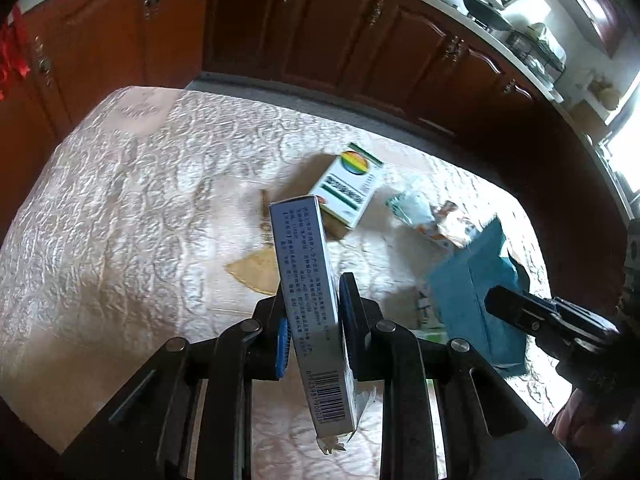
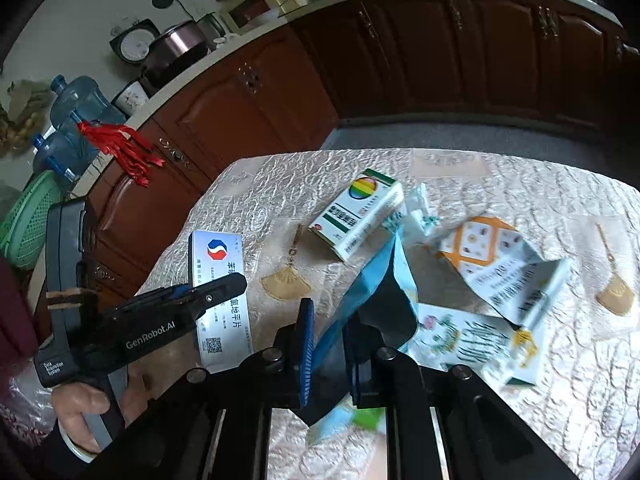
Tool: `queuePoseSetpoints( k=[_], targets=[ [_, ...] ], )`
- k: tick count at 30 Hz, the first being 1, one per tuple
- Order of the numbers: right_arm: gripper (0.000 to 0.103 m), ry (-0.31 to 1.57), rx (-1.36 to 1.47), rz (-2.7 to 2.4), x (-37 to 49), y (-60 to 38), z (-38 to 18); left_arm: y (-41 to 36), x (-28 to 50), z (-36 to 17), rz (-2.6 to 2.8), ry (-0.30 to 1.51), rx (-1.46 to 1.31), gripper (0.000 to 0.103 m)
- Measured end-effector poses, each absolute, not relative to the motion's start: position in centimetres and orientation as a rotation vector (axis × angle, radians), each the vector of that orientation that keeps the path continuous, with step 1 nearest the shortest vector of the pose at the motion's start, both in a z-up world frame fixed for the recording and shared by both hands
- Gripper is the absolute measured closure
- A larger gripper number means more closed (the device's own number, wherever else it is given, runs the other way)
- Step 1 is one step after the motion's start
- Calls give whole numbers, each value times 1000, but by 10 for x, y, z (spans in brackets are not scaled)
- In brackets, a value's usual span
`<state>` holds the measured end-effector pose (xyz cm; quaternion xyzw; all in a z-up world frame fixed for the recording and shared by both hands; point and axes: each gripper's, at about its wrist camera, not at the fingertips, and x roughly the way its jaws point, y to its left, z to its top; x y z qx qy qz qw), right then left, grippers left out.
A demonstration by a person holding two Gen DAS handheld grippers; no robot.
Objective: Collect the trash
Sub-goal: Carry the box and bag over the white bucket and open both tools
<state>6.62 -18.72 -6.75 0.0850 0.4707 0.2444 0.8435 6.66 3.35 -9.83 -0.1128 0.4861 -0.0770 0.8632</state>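
Two grippers, each loaded. The left gripper (image 1: 312, 332) is clamped on one slim grey medicine box (image 1: 310, 300), lifted above the bare left half of the counter (image 1: 120, 220). Right of it lie one rainbow-marked box (image 2: 356, 214) and two crumpled cartons. The right gripper (image 2: 328, 344) pinches one blue bag (image 2: 376, 292) near the counter's right edge.

A table (image 2: 500, 184) under a pale embossed cloth fills the lower frame. Lying on it: a rainbow box (image 2: 356, 212) at centre, a crumpled white wrapper (image 2: 420, 208) touching its right side, an orange-patterned carton (image 2: 500, 264) further right, and a flowered carton (image 2: 472, 340) below that.
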Motion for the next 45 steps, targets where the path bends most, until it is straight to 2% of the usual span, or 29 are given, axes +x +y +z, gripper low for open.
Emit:
queuePoseSetpoints(
  k=[4,13,32,45],
  targets=[
    [99,988,199,511,56,-207,-65,18,61,-93,-181,1015,-213,84],
    [99,927,257,509,28,-245,-48,-18,52,-76,-237,1001,-168,87],
    [100,826,401,339,-14,-362,-27,-119,44,-58,-440,1021,-98,87],
    [100,745,488,140,-55,-471,-14,-244,36,-31,-666,1002,3,87]
  ],
)
